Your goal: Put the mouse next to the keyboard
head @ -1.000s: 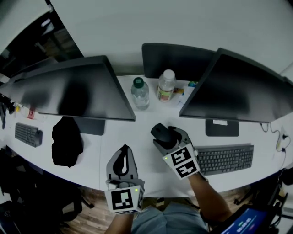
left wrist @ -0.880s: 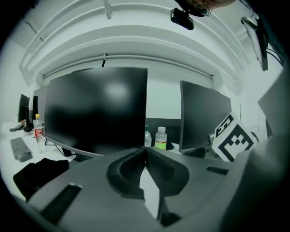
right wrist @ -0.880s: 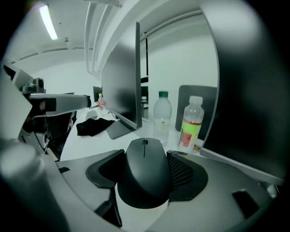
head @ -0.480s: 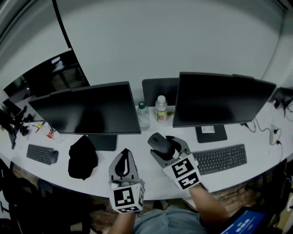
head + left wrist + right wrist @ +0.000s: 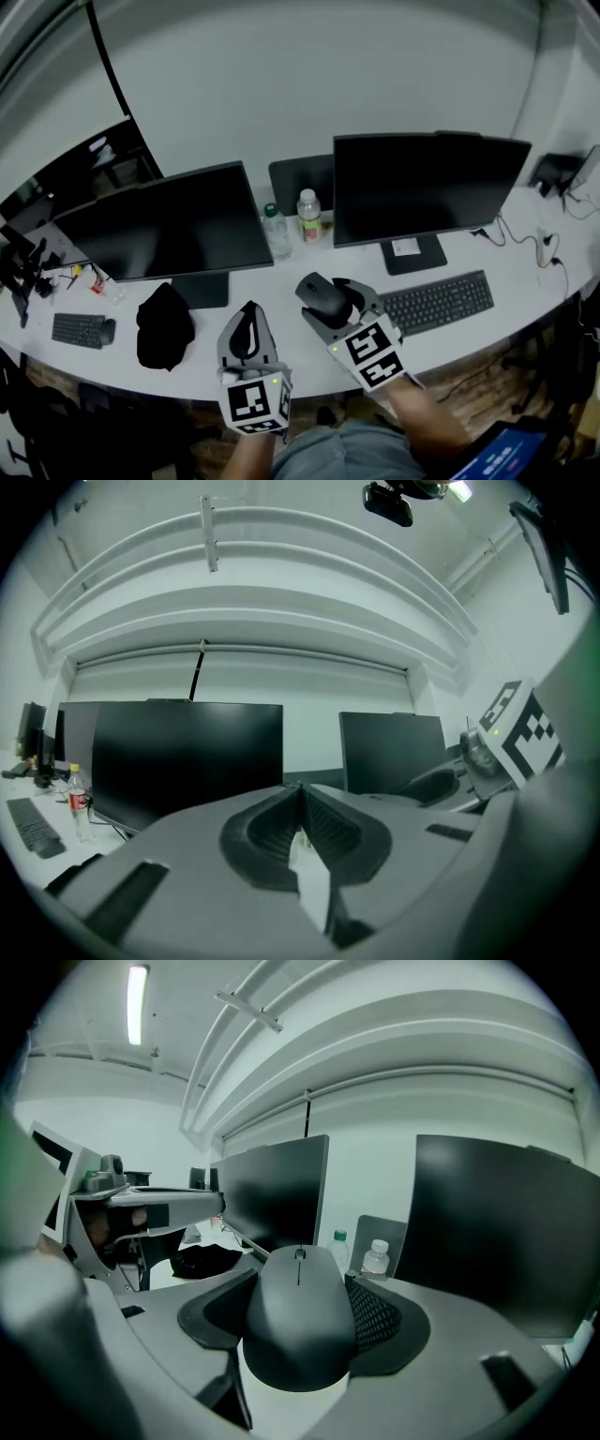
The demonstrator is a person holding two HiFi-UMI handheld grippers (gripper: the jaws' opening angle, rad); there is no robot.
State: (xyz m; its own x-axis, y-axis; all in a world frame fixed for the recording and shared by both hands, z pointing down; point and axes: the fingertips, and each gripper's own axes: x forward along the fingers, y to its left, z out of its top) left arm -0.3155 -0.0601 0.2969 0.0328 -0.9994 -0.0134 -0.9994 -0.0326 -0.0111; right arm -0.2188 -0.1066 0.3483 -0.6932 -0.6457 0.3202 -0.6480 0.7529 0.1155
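A dark grey mouse (image 5: 321, 293) (image 5: 300, 1321) sits between the jaws of my right gripper (image 5: 330, 298) (image 5: 302, 1327), which is shut on it and held above the white desk (image 5: 281, 319). The grey keyboard (image 5: 435, 302) lies on the desk just right of that gripper, in front of the right monitor (image 5: 427, 188). My left gripper (image 5: 247, 336) (image 5: 300, 841) hovers near the desk's front edge, jaws shut together with nothing between them.
A left monitor (image 5: 164, 225) stands behind a black cloth bundle (image 5: 163, 327). Two bottles (image 5: 307, 217) stand between the monitors before a dark chair back (image 5: 298, 183). A second small keyboard (image 5: 79, 329) lies far left. Cables (image 5: 530, 242) trail at the right.
The head view has lifted and pulled back, showing more wall and desk. Both grippers keep their places relative to each other; the mouse stays gripped in the right one.
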